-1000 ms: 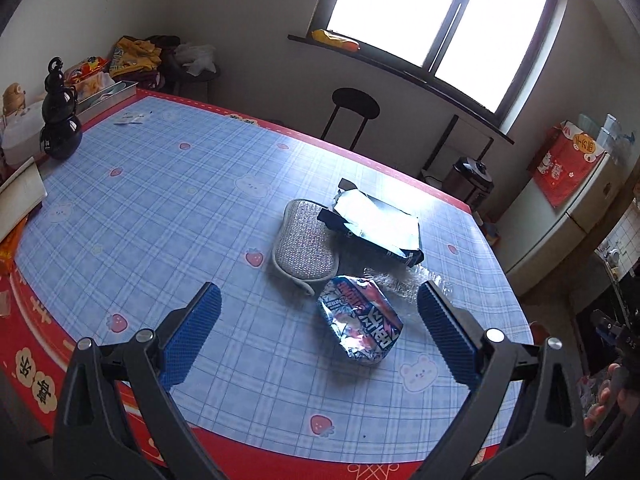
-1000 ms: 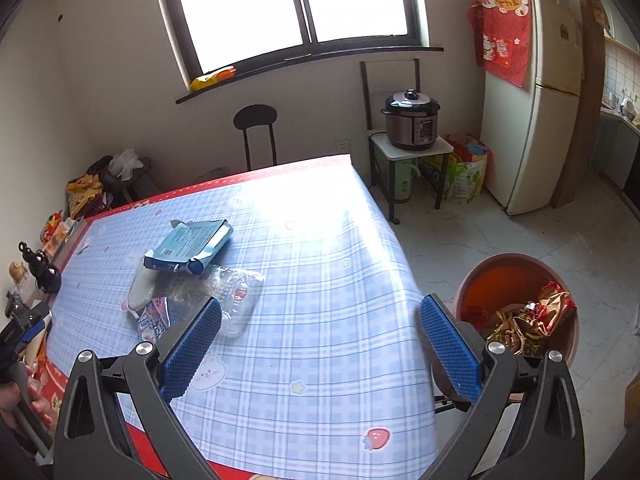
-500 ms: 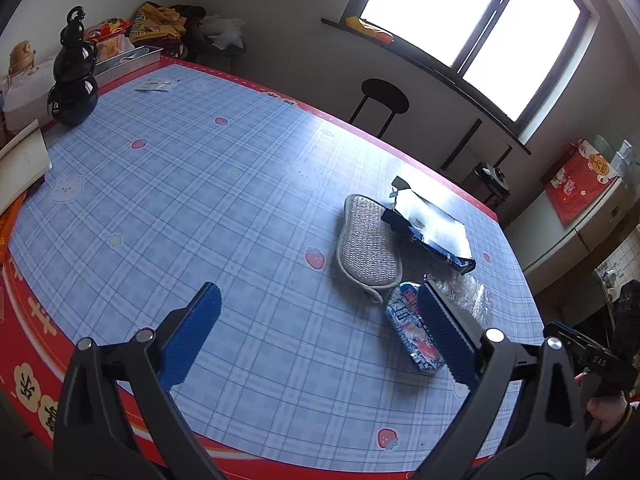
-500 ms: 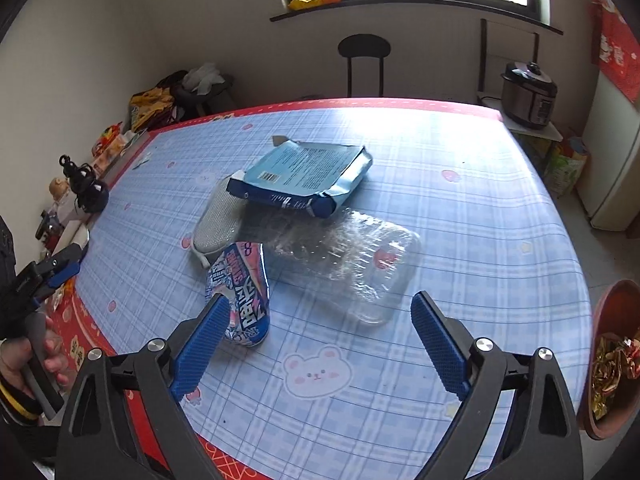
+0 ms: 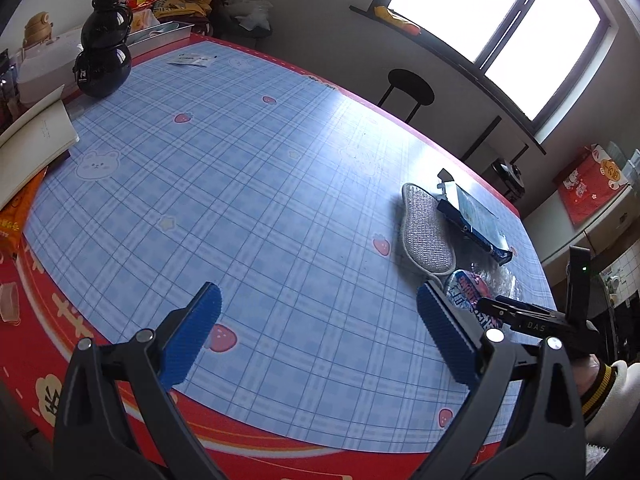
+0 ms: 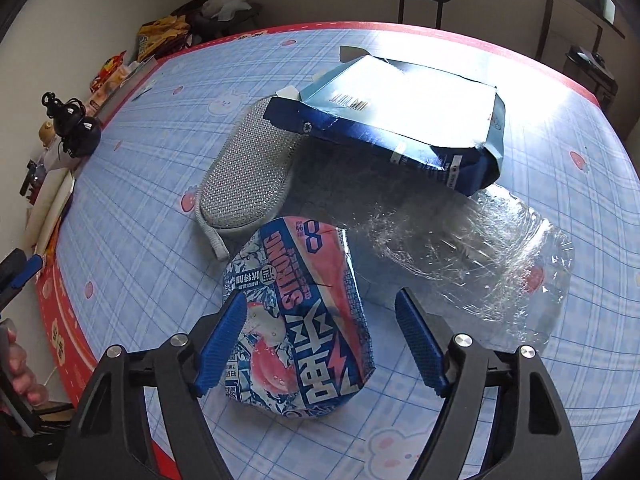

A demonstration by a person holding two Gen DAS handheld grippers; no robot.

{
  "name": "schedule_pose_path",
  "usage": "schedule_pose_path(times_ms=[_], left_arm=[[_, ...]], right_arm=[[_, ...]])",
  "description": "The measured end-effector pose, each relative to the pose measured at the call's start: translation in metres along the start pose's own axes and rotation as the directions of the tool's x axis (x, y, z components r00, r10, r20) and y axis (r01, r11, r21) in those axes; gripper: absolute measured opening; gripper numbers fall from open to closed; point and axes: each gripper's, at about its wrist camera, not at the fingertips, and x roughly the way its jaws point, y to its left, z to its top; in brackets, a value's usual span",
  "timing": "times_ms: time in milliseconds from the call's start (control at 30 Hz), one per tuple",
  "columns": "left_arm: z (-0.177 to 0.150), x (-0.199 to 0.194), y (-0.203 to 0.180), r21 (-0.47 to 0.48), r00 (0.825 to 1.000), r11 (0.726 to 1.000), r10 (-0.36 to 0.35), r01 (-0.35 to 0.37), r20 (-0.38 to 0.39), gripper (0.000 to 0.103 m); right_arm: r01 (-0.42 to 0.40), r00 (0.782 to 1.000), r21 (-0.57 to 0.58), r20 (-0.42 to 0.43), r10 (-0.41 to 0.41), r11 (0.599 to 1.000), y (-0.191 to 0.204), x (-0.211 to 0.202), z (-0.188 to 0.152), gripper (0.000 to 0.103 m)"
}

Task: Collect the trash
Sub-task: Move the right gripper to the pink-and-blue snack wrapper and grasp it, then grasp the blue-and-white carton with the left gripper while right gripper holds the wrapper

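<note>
Closing jaws of right gripper (image 6: 320,344) | now straddling crushed can (image 6: 304,320) | no grip yet

- Daylight is admitted through the window (image 5: 504,36), which is blown out to white.
- Strong glare is seen on the table (image 6: 560,92) and the blue carton (image 6: 412,108).
- A dark shadow is cast beneath the carton.
- Fisheye bending and dark corners are noted; focus is sharp.
</note>
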Motion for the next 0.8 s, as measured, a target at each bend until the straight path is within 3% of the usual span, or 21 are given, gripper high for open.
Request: schedule_pose_path(times_ms=[267,700,800], left_arm=[[0.001,-0.001,0.015,0.008,1.000,1.000,-0.004,0.004,-0.012,0.096],[0.008,0.009,-0.004,0.046,0.998,0.997,-0.052,0.054,-0.029,0.096],[0.009,0.011,-0.010,0.057,0.998,0.996,-0.060,0.062,-0.032,0.096]], right_arm=[[-0.021,0.999,0.056,-0.023,0.022,0.998,0.005,0.019,-0.002,0.076],[-0.116,0.993,0.074,0.011,0.115,0.991,0.019,-0.005,-0.010,0.009],[-0.117,0.993,0.067,0.021,0.116,0.991,0.022,-0.011,-0.014,0.006]])
